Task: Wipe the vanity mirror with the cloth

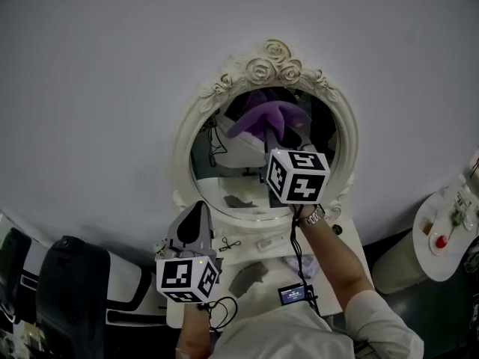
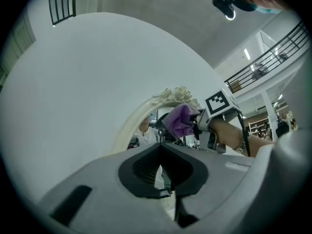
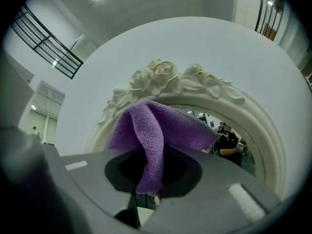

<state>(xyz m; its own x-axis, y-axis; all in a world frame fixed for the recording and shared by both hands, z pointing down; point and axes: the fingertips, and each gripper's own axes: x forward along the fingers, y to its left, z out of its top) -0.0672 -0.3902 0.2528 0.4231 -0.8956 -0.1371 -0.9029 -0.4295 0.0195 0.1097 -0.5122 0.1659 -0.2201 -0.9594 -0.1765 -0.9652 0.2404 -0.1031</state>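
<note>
Head looks down; all views share mirror.

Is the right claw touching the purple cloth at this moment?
Touching. The right gripper view shows the purple cloth pinched between the jaws of the right claw, with its folds spreading out above them.

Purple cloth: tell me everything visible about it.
The purple cloth is fluffy, terry-like fabric bunched into soft folds. The right claw is shut on one fold, the rest fanning out beyond it. It sits at the top of the vanity mirror, just under the carved roses; contact with the glass is unclear.
</note>
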